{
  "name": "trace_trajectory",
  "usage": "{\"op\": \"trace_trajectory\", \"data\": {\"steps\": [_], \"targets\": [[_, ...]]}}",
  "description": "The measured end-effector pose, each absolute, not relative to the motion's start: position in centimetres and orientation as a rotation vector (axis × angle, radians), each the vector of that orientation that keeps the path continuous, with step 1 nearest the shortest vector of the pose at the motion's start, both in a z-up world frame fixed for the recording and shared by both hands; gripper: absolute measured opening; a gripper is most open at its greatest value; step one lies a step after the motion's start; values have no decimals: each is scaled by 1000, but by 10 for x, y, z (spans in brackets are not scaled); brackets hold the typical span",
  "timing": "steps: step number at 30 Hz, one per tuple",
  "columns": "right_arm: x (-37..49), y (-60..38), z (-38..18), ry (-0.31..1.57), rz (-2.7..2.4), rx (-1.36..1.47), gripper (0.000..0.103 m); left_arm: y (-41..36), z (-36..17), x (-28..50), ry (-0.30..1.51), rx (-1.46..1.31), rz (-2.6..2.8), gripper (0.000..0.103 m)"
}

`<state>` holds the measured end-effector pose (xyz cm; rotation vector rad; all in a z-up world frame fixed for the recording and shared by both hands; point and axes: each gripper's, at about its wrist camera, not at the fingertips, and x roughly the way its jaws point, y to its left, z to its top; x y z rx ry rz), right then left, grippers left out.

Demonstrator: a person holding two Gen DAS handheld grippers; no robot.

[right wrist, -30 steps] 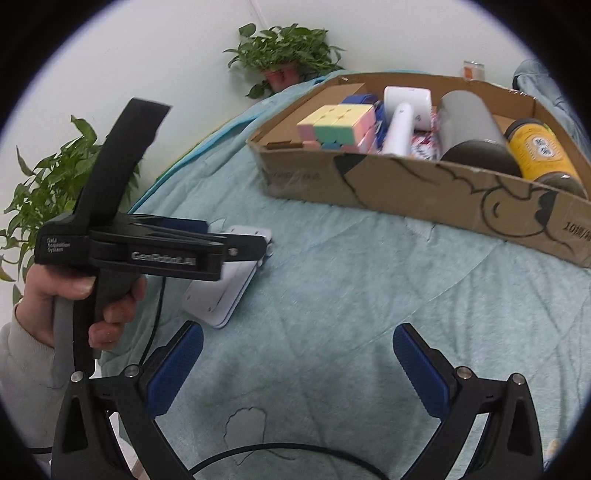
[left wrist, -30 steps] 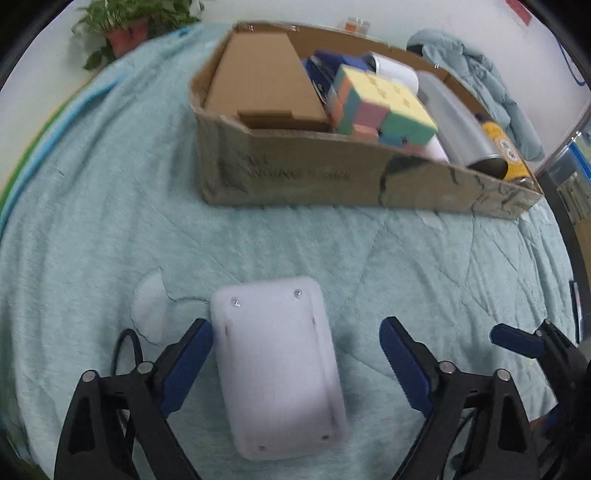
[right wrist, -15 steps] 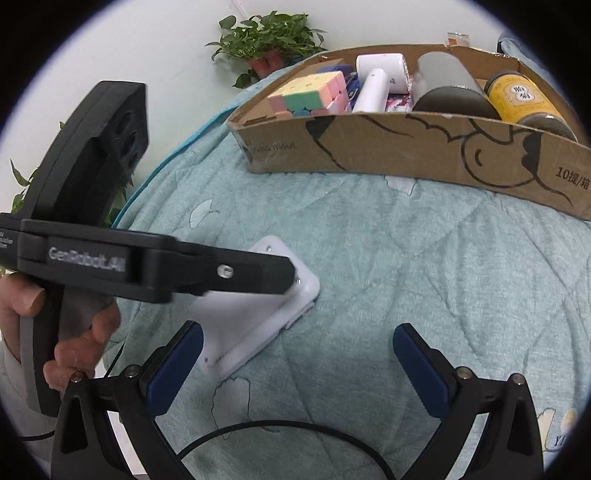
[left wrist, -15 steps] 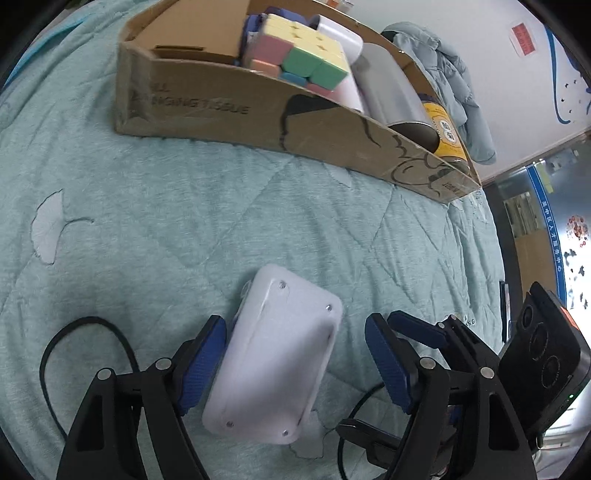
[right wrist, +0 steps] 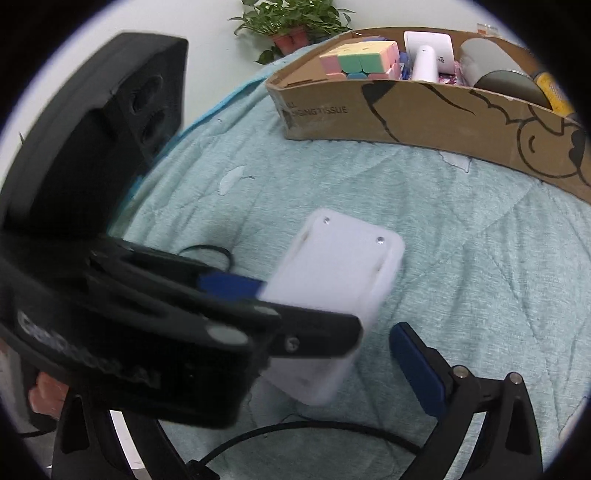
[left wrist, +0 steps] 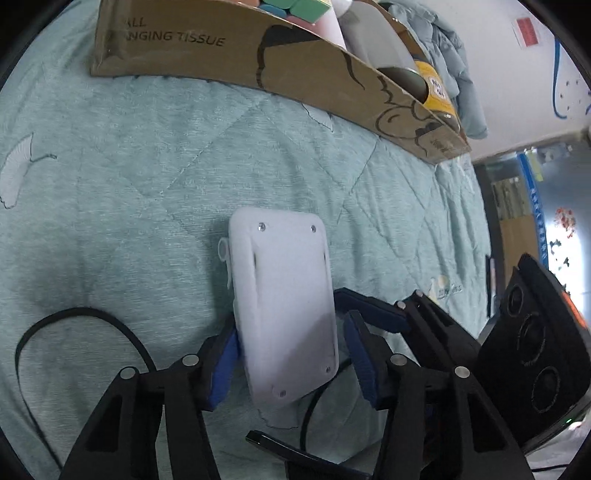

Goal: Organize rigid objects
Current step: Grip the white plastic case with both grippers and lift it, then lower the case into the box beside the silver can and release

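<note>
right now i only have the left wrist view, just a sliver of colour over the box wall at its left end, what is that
Observer: A pastel cube. It stands higher than the wall of the box.
Operator: any room left of it
Observer: Only brown cardboard shows between the cube and the end wall. I cannot tell if it is a loose flap.
Operator: anything behind the box
Observer: A potted plant stands past the far-left corner, against the white wall.
</note>
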<state>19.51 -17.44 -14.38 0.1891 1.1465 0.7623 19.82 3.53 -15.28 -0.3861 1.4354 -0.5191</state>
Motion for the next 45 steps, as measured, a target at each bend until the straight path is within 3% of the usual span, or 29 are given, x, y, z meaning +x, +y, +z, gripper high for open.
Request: {"op": "trace_trajectory", "data": {"steps": [4,6,9,19,34,45], "targets": [[193,-179,-142,1147,764,190,91,30,-151,204,1397,-364,-494,35],[193,-180,-143,1149,763,200,91,28,-150,206,1386,-354,-498,32],[192,-187,-143,1157,728,194,79,22,-146,207,1364,-334,-511,26],[207,-207,-131,1083,669,257,70,-2,-104,219,1234,-238,-529,22],[287,-224,-68,854,591,177,68,-19,-10,315,1036,-206,-583,21],[372,-219,-75,925,564,179,68,-23,-24,414,1106,-257,-583,22]]}}
